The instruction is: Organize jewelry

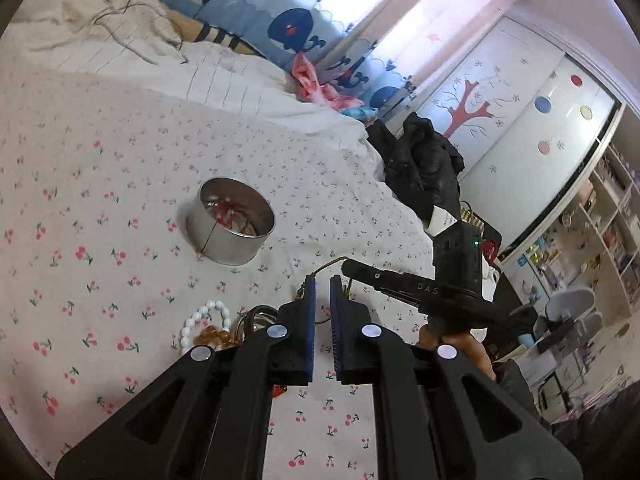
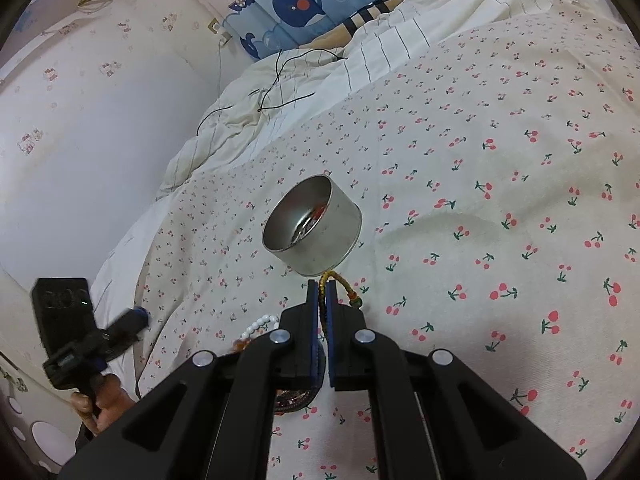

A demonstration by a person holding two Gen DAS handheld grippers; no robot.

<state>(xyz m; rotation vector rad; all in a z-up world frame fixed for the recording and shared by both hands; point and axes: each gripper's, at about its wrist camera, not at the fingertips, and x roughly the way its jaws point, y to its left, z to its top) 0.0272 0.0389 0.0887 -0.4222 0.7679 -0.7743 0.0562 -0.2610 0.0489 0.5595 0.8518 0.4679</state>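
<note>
Now, tin is your landmark. Right gripper, just short of it, pinches the braided cord bracelet: lift it over the rim, then release. Left gripper clenched, empty; beaded bracelets wait nearer you.

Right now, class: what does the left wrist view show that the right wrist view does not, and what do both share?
Left wrist only: a wardrobe door painted with a tree, and shelves. Right wrist only: the right gripper shut on a braided cord bracelet, and a papered wall. Both: the metal tin on the cherry-print sheet and the white bead bracelet.
</note>
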